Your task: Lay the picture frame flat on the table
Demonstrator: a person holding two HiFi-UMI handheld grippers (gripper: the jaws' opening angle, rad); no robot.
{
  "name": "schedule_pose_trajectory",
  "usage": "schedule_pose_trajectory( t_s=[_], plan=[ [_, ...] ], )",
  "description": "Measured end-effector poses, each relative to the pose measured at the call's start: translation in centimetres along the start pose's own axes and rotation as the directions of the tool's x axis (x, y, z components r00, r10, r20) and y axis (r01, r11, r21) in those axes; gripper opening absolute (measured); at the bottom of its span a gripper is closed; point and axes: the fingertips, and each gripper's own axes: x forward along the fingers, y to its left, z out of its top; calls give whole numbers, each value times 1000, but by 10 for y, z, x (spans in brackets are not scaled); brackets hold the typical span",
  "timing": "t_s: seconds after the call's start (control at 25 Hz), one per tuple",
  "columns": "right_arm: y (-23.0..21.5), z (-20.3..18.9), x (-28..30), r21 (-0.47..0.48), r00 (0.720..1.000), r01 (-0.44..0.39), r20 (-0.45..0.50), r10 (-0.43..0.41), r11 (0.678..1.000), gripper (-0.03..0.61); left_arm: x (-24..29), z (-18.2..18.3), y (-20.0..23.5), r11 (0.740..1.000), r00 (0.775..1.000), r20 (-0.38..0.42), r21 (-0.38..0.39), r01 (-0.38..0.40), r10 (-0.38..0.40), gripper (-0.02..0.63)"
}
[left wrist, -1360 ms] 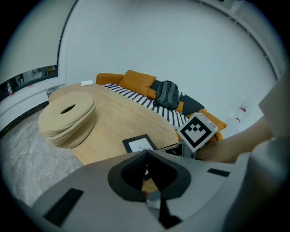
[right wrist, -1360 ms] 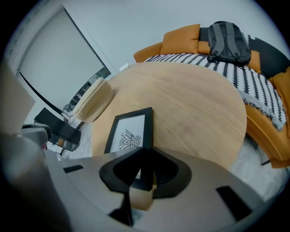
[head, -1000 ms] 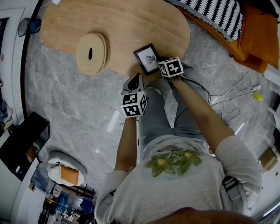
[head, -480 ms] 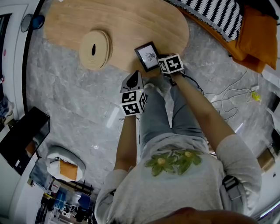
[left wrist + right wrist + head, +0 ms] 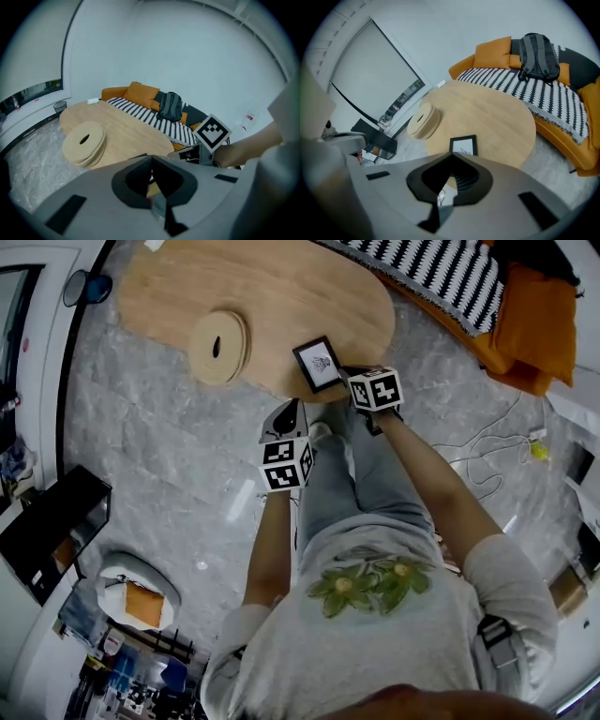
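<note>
The black picture frame (image 5: 317, 364) with a white print lies flat near the front edge of the oval wooden table (image 5: 281, 287); the right gripper view has the frame (image 5: 463, 145) just beyond the jaws. My right gripper (image 5: 351, 375) hovers at the table's edge, right of the frame and apart from it, shut with nothing in it (image 5: 452, 155). My left gripper (image 5: 291, 409) hangs over the floor just off the table's front edge, also shut and empty (image 5: 151, 157).
A round stack of beige discs (image 5: 218, 346) rests on the table left of the frame. An orange sofa (image 5: 487, 58) with a striped throw (image 5: 441, 273) and a backpack (image 5: 539, 56) stands behind. Cables (image 5: 487, 460) trail on the grey floor at right.
My right gripper has drawn back a little to the right, away from the frame. The frame stays flat in its place. The left gripper has hardly moved.
</note>
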Motion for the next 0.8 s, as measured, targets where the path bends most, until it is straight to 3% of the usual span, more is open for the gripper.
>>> schedule_pose_trajectory(
  t_s=[0.48, 0.8],
  plan=[
    [50, 9, -69, -131, 1000, -13, 17, 15, 991, 6, -55, 40, -1, 1000, 999, 50, 13, -2, 2, 15],
    [77, 15, -107, -122, 996, -33, 79, 43, 992, 6, -78, 44, -9, 1000, 998, 57, 10, 20, -20, 15]
  ],
)
